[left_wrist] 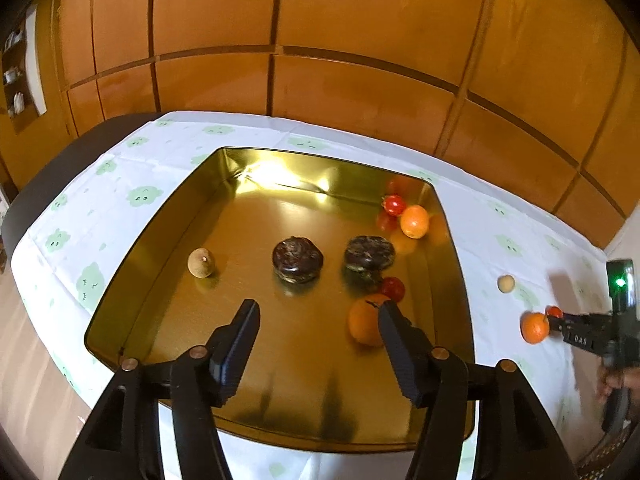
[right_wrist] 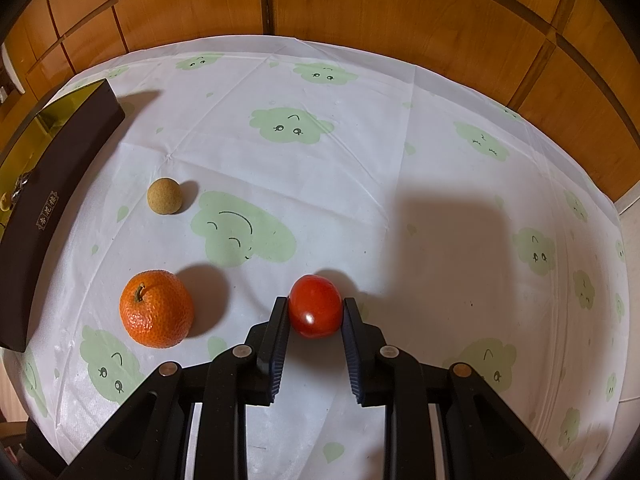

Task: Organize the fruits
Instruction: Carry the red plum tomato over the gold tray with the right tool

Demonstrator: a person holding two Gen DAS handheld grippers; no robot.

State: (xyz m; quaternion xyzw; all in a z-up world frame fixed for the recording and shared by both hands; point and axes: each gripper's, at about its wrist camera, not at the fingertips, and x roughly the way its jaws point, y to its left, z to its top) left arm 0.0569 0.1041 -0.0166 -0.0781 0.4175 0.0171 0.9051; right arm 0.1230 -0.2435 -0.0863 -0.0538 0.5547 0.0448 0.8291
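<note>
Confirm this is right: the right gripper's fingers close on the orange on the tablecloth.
Wrong fruit. The right wrist view shows the right gripper closing on the red tomato; the orange sits untouched beside it on the tablecloth.

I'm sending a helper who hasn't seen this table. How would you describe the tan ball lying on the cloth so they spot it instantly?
Start at the gold tray with dark outer walls on the white, green-patterned tablecloth. Just outside it, three fruits sit on the cloth. The tan ball lies farthest back, the smallest, matte and beige, unlike the orange and the glossy red tomato nearer the camera.
</note>
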